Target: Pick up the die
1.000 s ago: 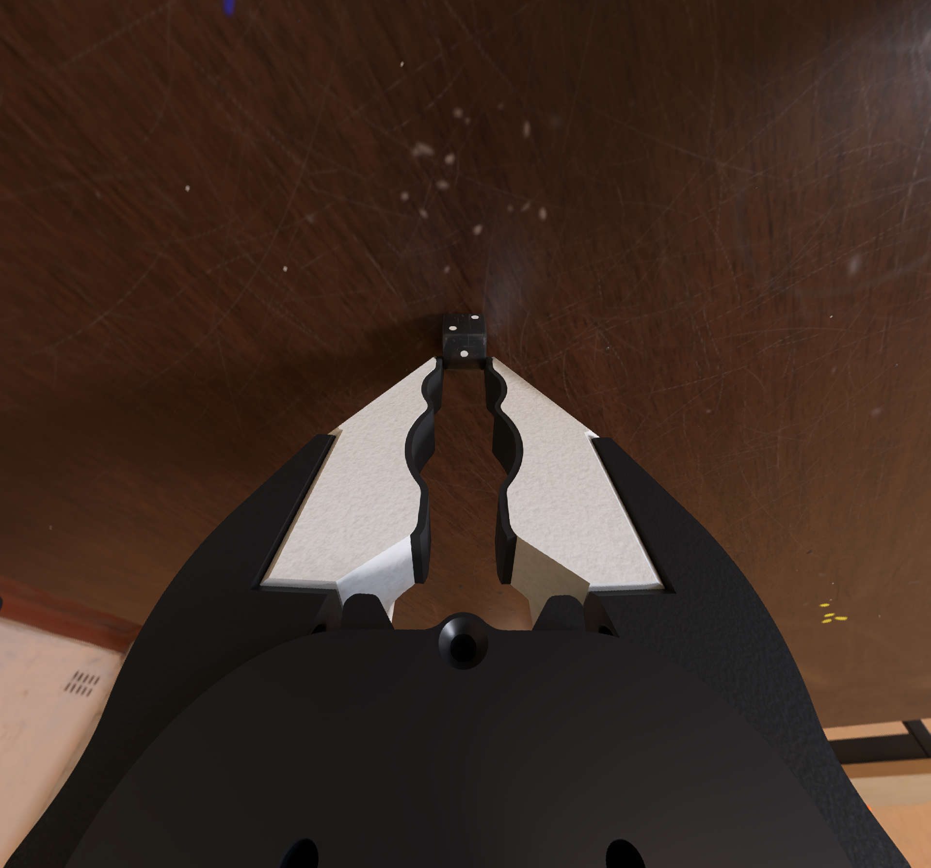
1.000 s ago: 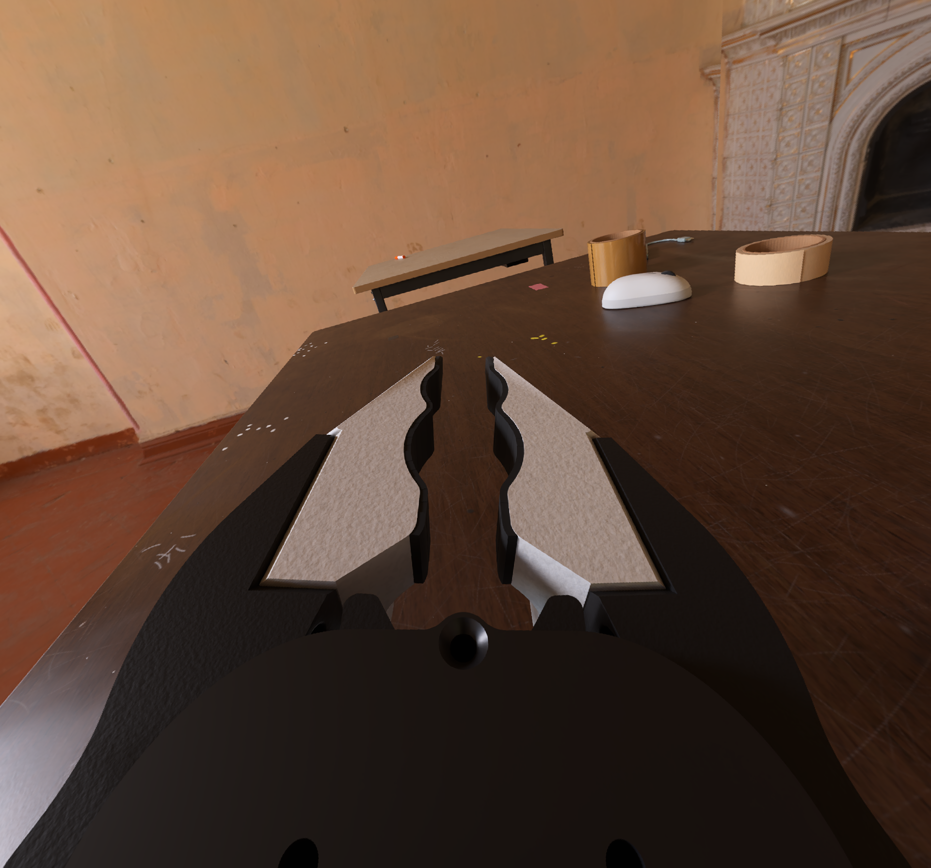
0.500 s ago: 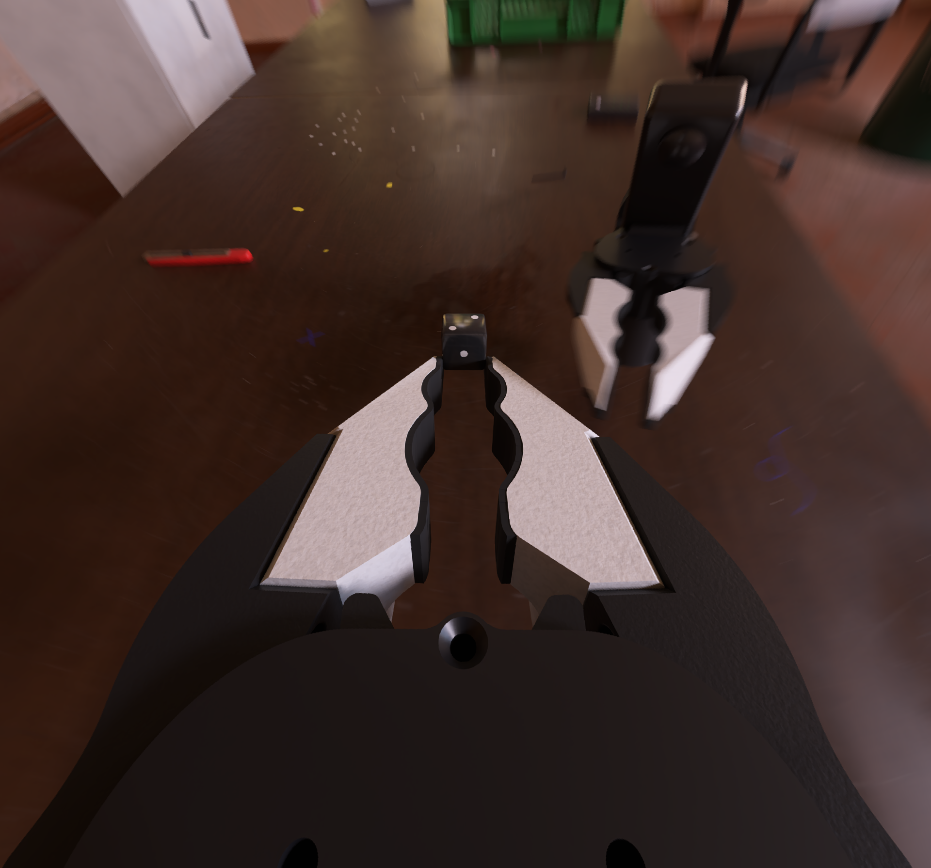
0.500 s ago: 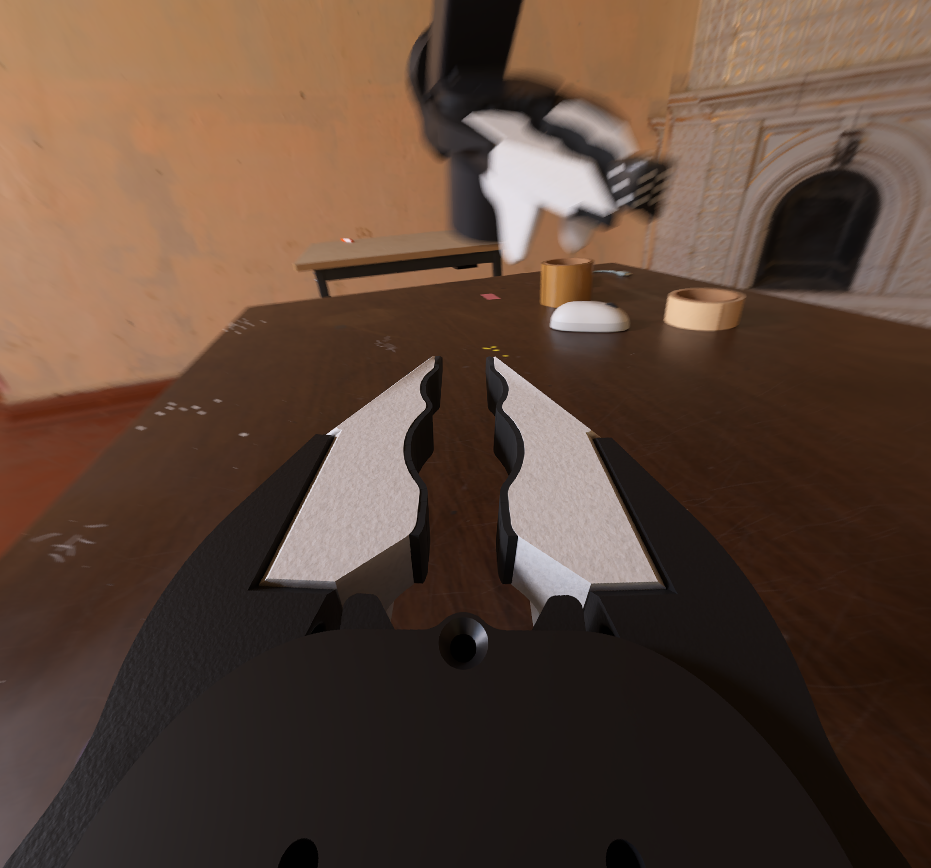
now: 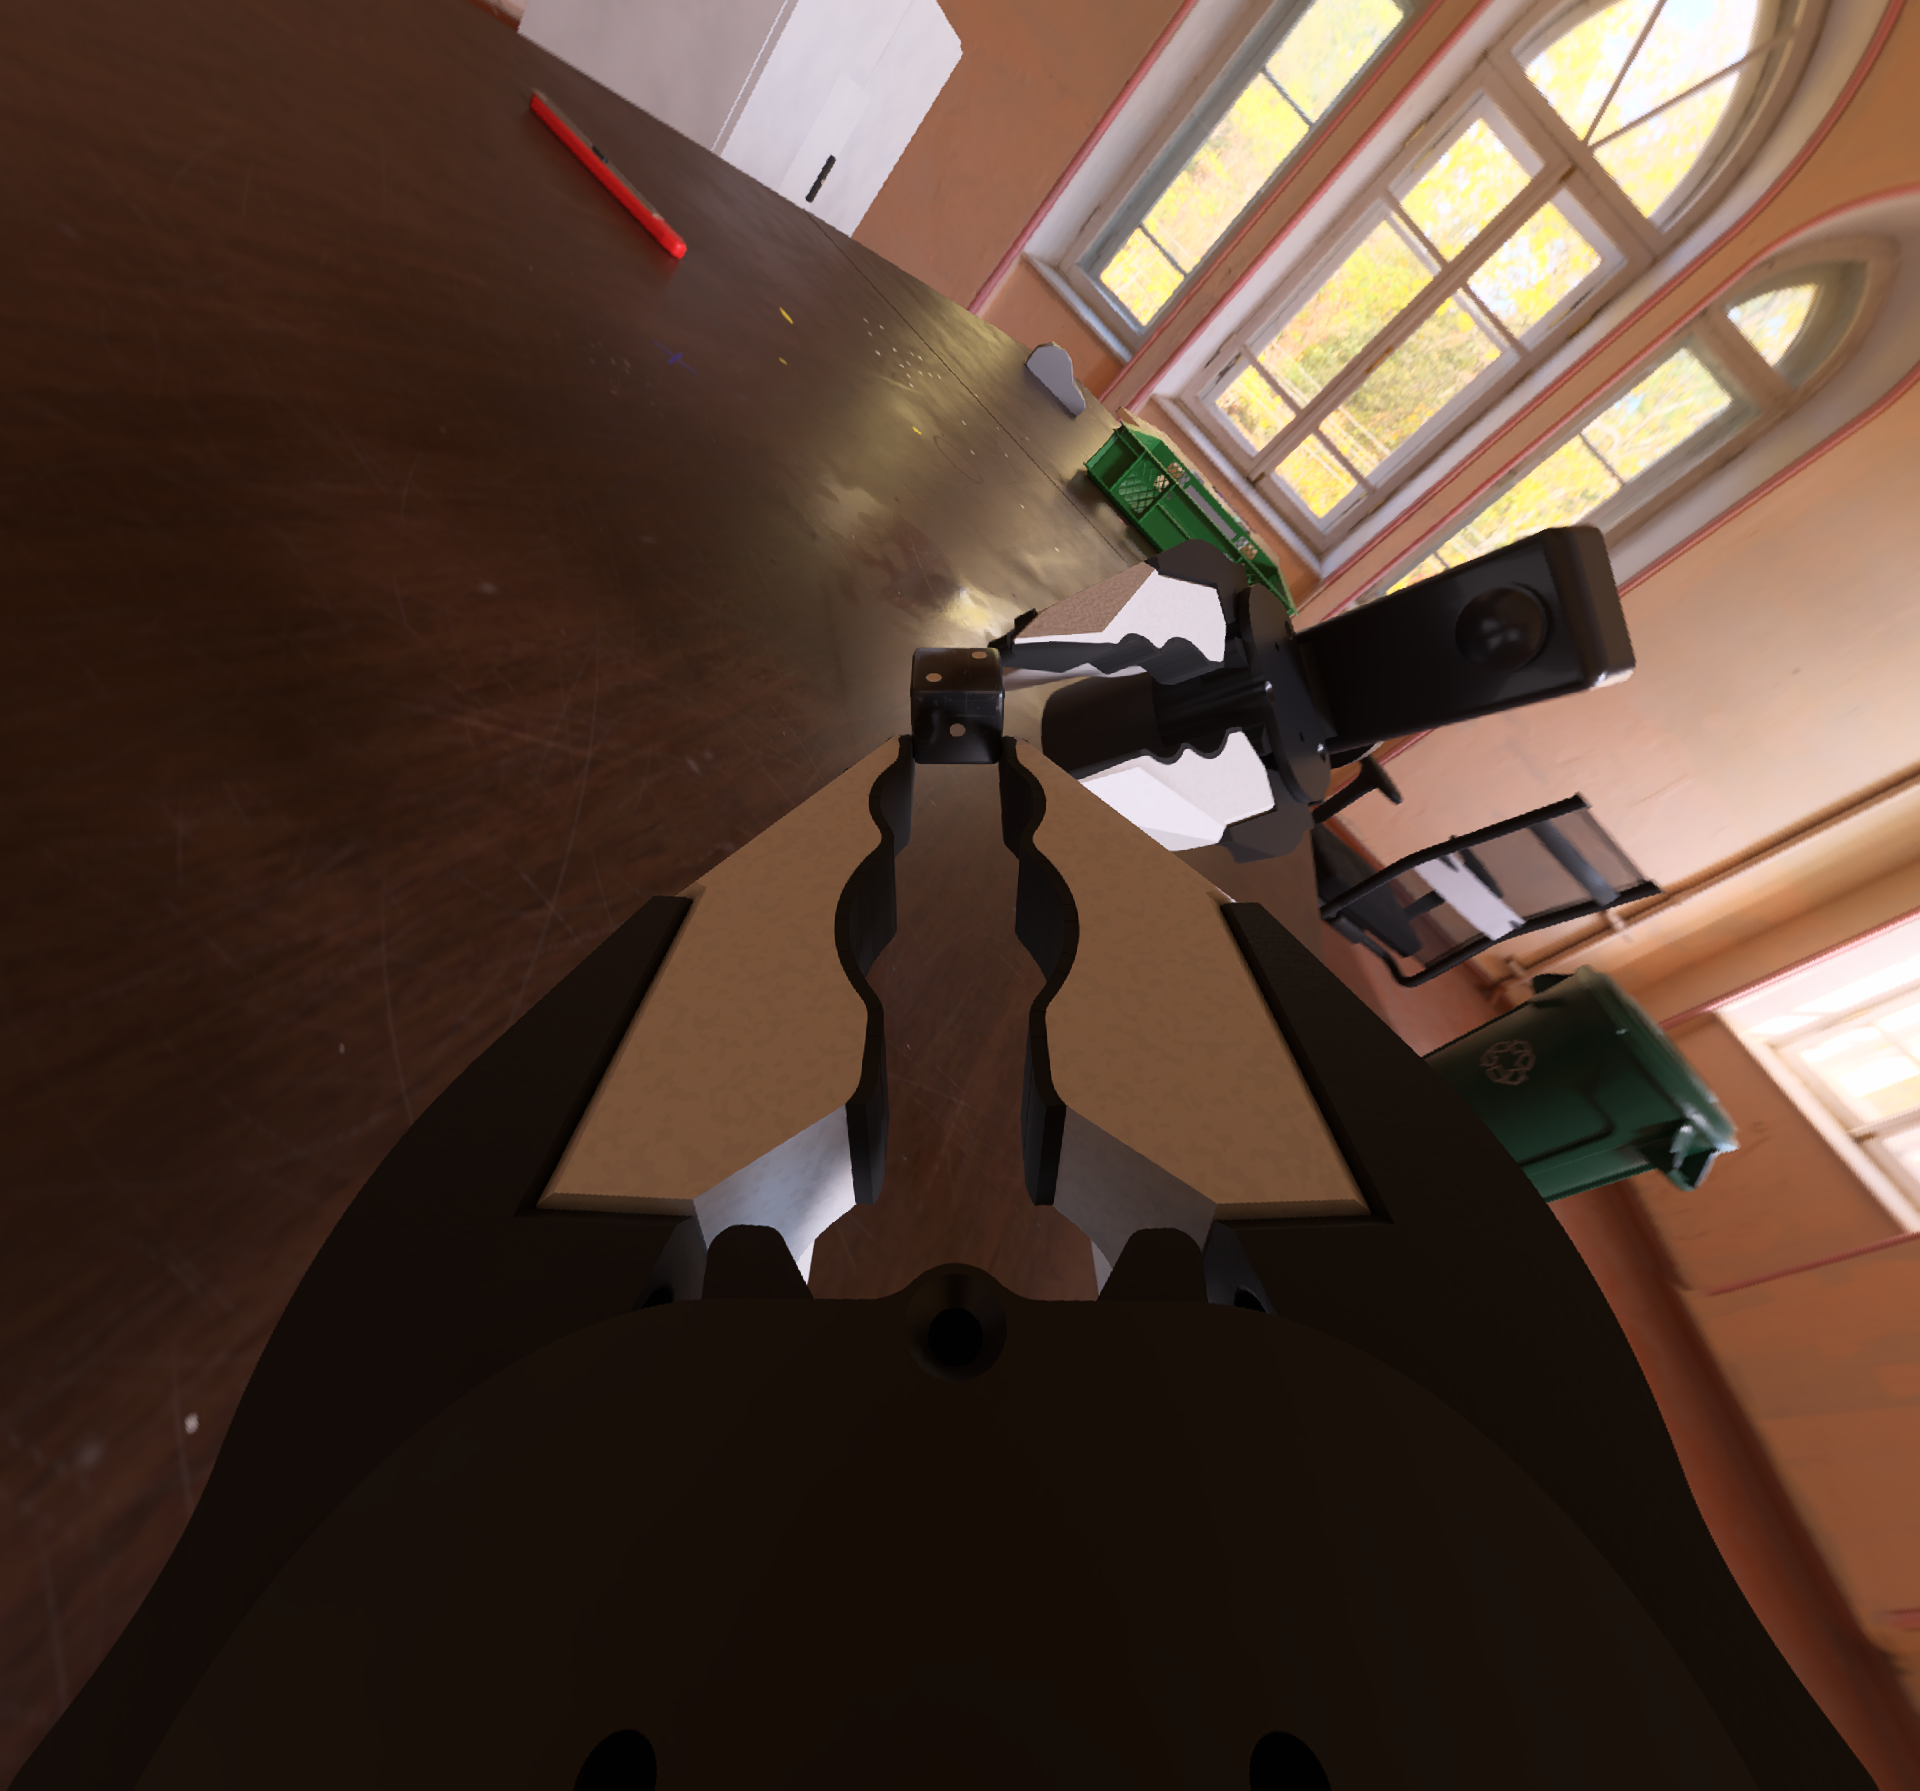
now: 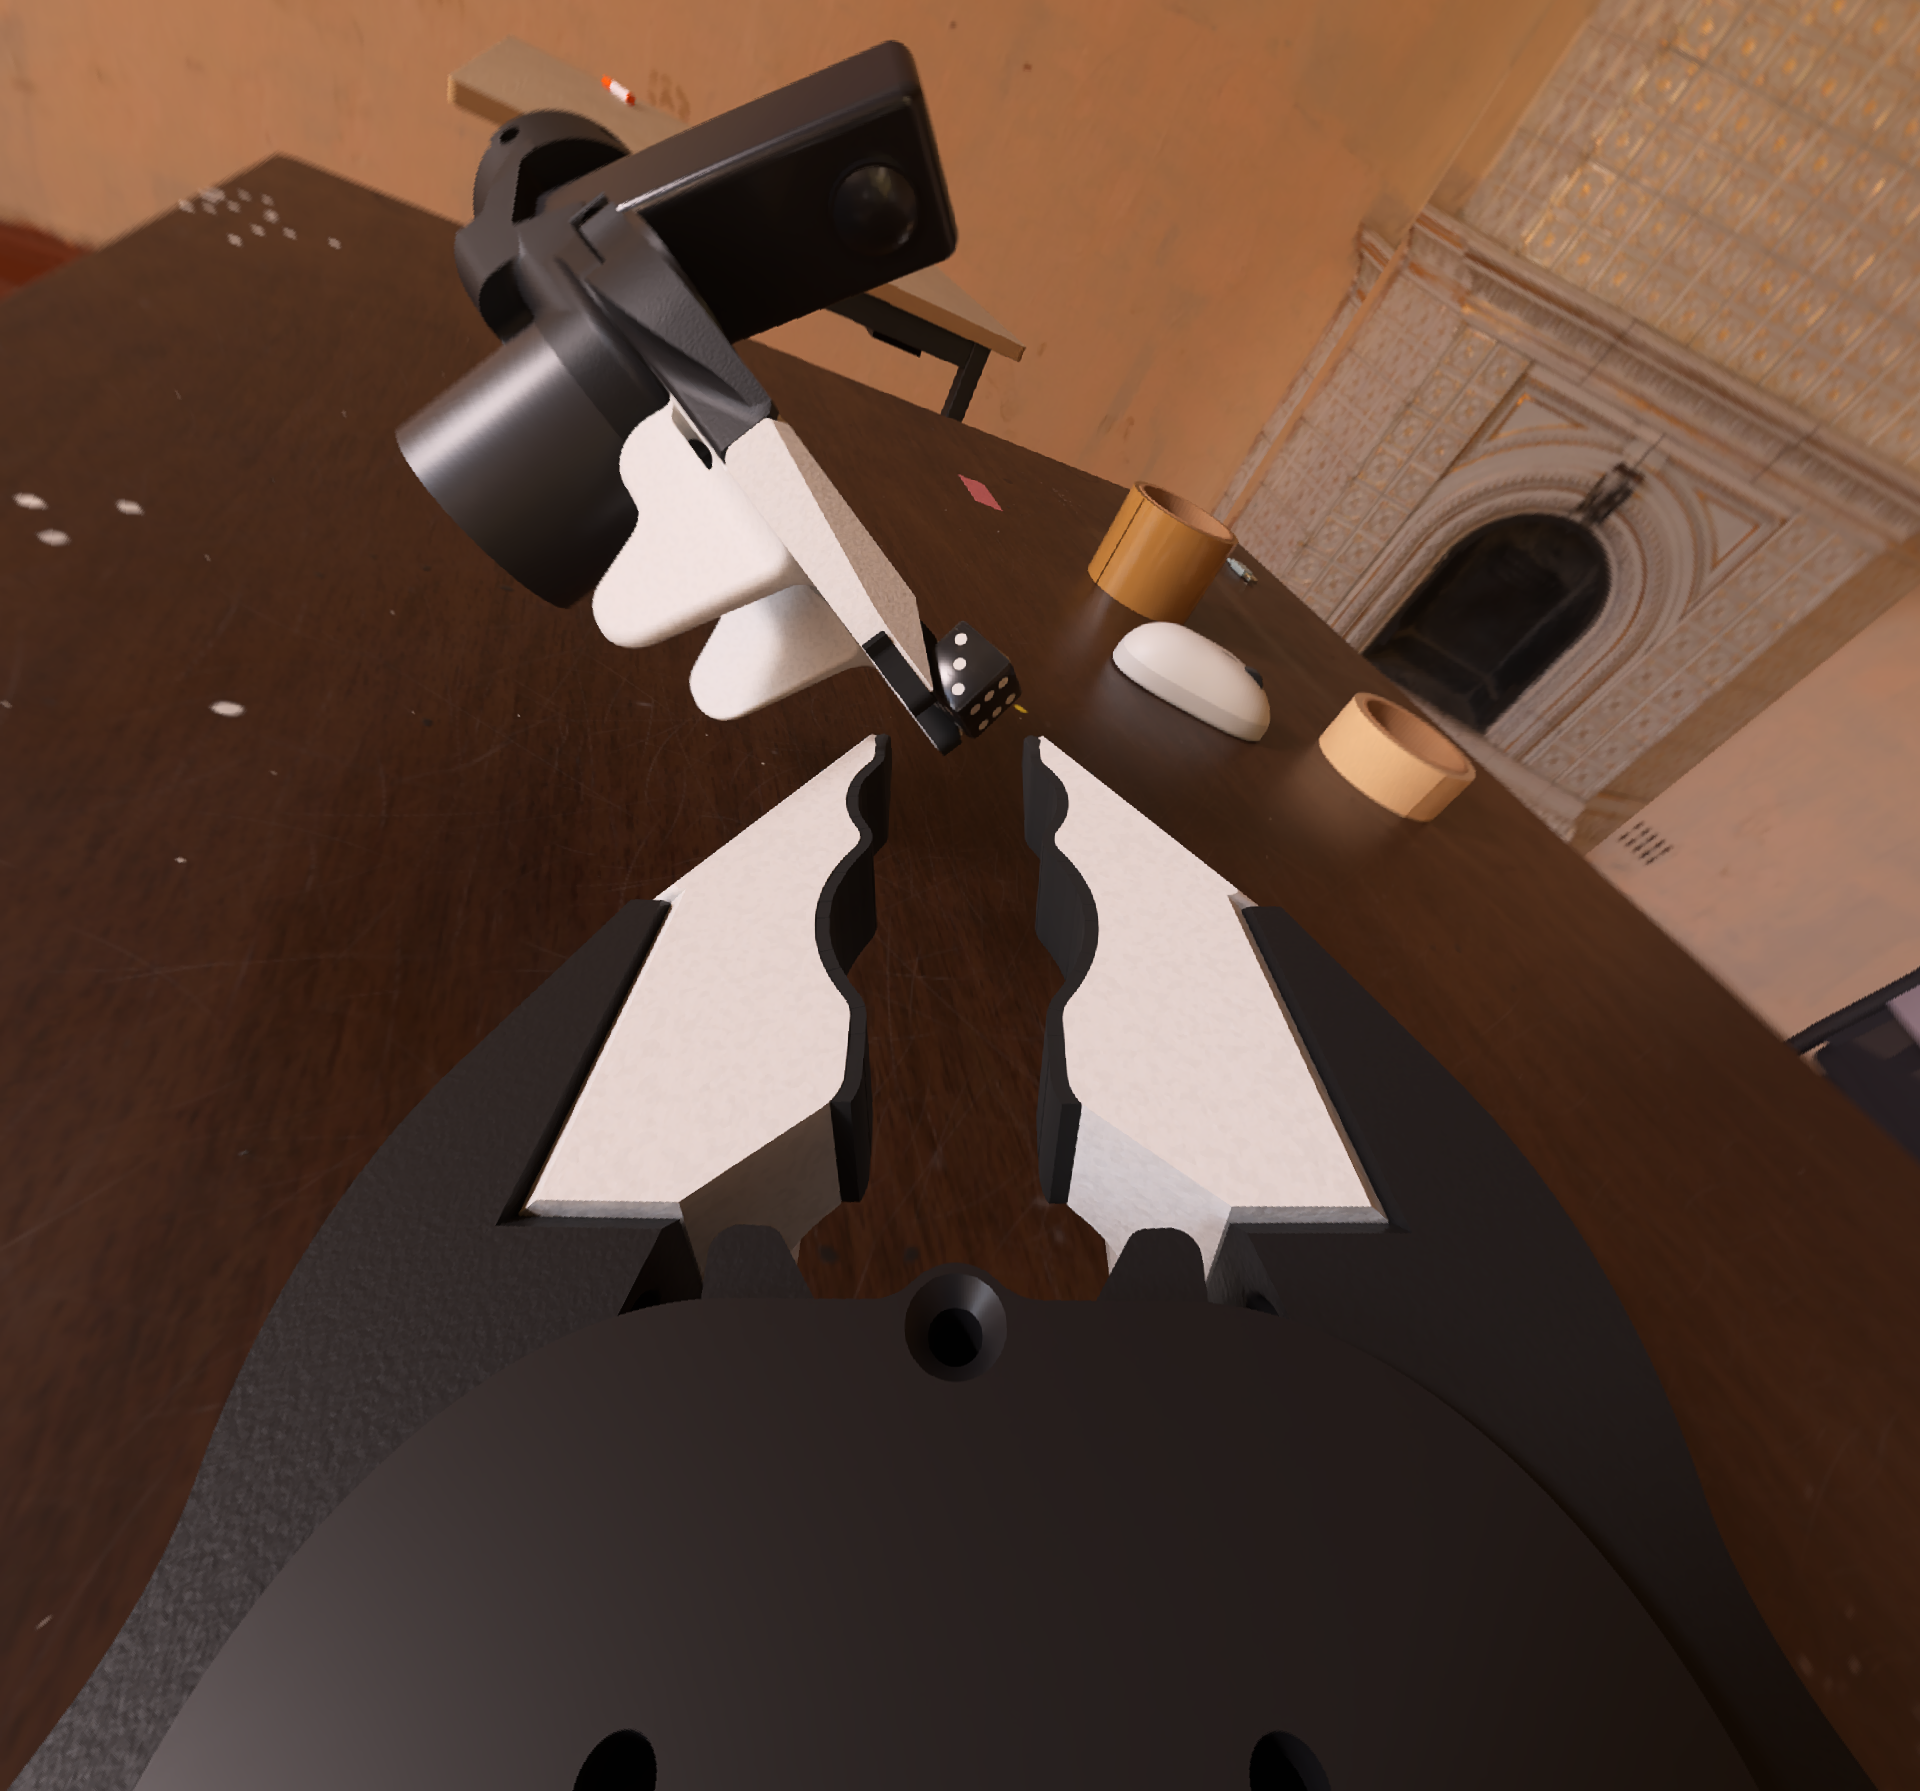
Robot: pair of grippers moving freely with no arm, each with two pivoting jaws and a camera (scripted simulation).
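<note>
Your left tool is pinching the die at the very fingertips. Die's black w/ white pips, sitting at 12 o'clock in the left wrist view, clamped between the two tips.

Right wrist view is confirming it: die is hanging clear of the bench, well above the surface, w/ the left tool coming in from 10 o'clock. So the lift looks done or nearly done, imo.

Your right tool is spread, holding nothing, fingers pointing at the die from just below it. In the left view the right tool is sitting at 2 o'clock, fingertips just beside the die; can't tell if touching.

Bench clutter: brown tape roll and white mouse at 1 o'clock, tan tape roll at 2 o'clock in the right view. Red bar-shaped tool at 11 o'clock, green crate at 1 o'clock in the left view. All well apart from the die.

Next, my read: you're needing to hold pinch pressure steady and keep the right tool off the die. Grip is tip-only, so any bump or fast swing could be popping it out. If a handover is planned, close the right tool on free faces before releasing the left.
</note>
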